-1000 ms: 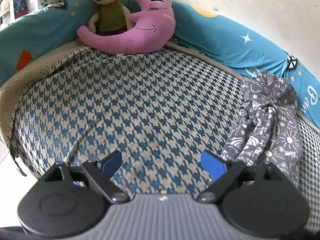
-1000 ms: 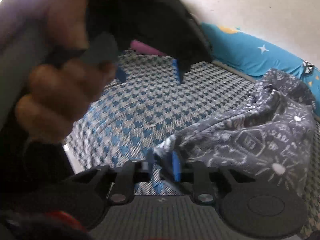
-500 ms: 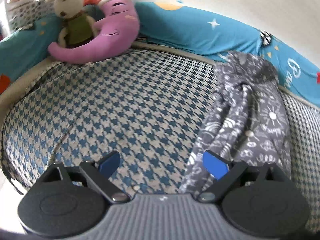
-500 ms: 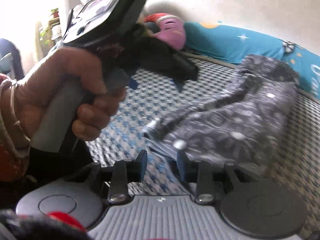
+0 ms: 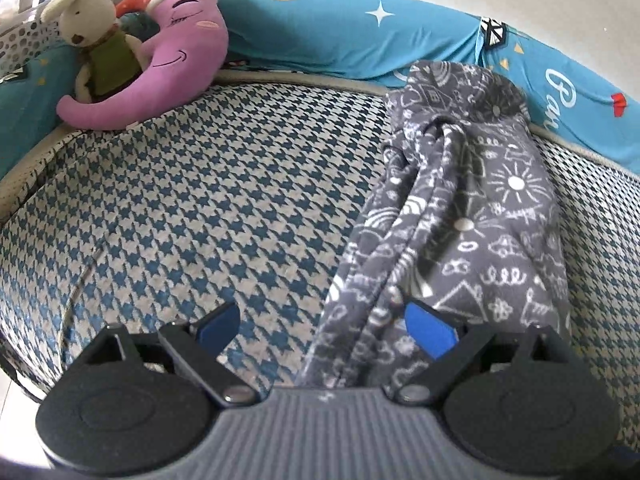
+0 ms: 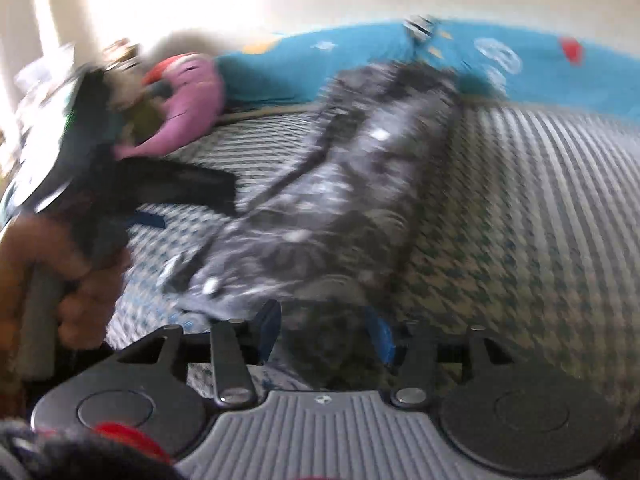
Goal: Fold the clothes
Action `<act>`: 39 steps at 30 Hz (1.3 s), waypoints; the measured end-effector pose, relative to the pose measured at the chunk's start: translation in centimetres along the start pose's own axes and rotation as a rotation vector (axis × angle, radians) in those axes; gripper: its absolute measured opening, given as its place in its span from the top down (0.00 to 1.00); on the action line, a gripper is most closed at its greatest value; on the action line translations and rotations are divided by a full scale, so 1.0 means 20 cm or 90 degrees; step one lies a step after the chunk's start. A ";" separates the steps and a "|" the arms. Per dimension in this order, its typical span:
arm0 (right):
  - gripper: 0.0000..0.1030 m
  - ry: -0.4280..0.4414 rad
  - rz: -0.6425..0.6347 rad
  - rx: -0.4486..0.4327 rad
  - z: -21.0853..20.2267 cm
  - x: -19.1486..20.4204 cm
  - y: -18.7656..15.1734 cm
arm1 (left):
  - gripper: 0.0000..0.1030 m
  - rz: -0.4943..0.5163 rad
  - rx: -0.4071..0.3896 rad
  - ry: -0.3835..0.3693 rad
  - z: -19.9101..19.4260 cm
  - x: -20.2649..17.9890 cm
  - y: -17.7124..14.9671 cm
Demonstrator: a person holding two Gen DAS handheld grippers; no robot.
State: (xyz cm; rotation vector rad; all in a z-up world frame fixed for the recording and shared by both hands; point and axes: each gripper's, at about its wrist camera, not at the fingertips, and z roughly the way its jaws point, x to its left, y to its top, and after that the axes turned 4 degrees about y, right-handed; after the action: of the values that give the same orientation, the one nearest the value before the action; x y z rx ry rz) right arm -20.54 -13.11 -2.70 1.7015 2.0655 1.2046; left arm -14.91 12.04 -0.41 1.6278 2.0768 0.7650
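Since a second ago the right gripper (image 6: 324, 330) has let go of the grey printed garment (image 5: 460, 220), jaws now wide, while the wide-jawed left gripper (image 5: 328, 320) shifted over its edge on the bed (image 5: 200, 200).

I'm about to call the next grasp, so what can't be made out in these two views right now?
- Garment: its near hem, in the left wrist view, is hidden under the left gripper.
- Right gripper: motion blur in the right wrist view hides whether cloth is pinched.
- Stuffed rabbit: only a smear in the right wrist view.
- Garment type: bunched, unreadable.
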 end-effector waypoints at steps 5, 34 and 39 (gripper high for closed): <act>0.53 0.052 0.143 0.023 0.05 -0.13 0.01 | 0.09 0.006 0.012 0.014 0.02 -0.02 -0.01; 0.72 0.021 0.068 0.077 0.10 -0.06 -0.03 | 0.04 -0.103 0.037 0.054 0.06 0.08 0.05; 0.70 0.014 0.014 0.079 0.02 -0.02 -0.02 | 0.04 -0.105 0.023 0.021 0.04 0.05 0.11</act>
State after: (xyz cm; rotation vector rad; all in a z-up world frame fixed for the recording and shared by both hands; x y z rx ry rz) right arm -20.38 -13.32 -3.42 1.7775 2.1811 1.1271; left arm -13.03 13.57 0.44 1.4482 2.2268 0.7066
